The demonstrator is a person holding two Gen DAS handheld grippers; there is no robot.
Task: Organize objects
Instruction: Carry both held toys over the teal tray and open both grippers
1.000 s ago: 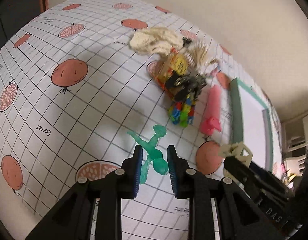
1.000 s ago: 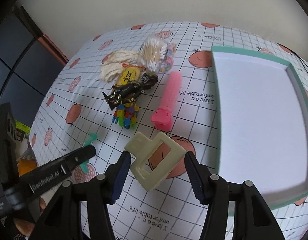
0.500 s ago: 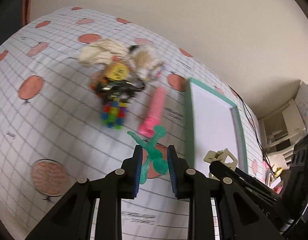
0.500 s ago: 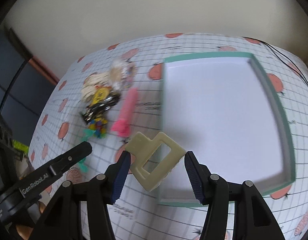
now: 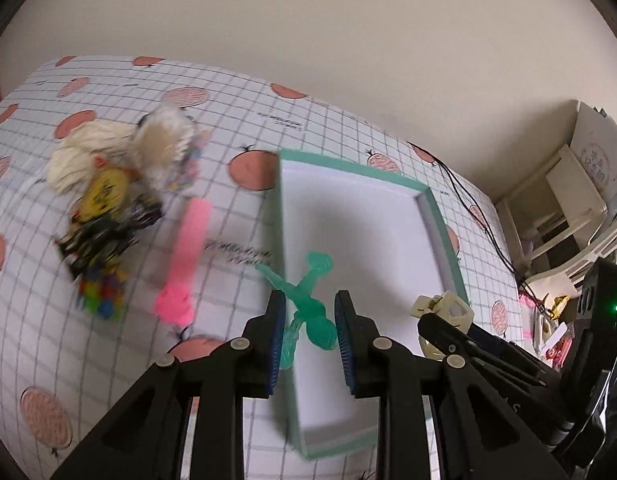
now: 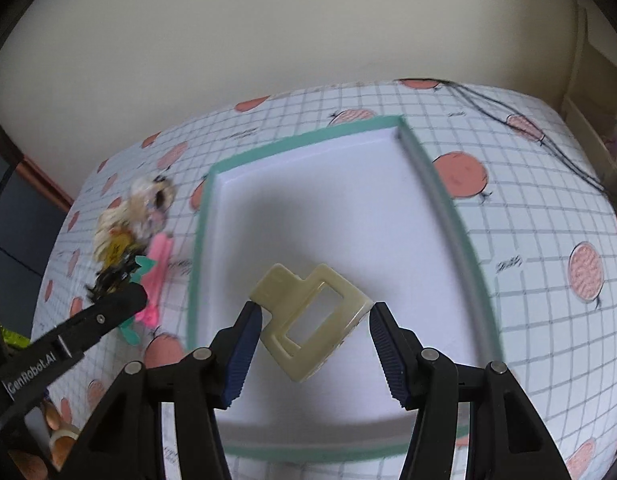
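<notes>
Blur smears the far-left pile [image 5: 116, 184]. Left gripper [image 5: 310, 330] grips a green toy [image 5: 308, 300], right gripper [image 6: 314, 334] a cream clip [image 6: 308, 320], above the tray [image 6: 444, 184]; clip's underside hidden.

I see my left gripper [image 5: 310, 320] clamped on a green toy [image 5: 312, 304] above the near-left wall of the tray [image 5: 444, 236]. Left of the tray lie a pink comb [image 5: 184, 256] and a blurred pile [image 5: 112, 188].
</notes>
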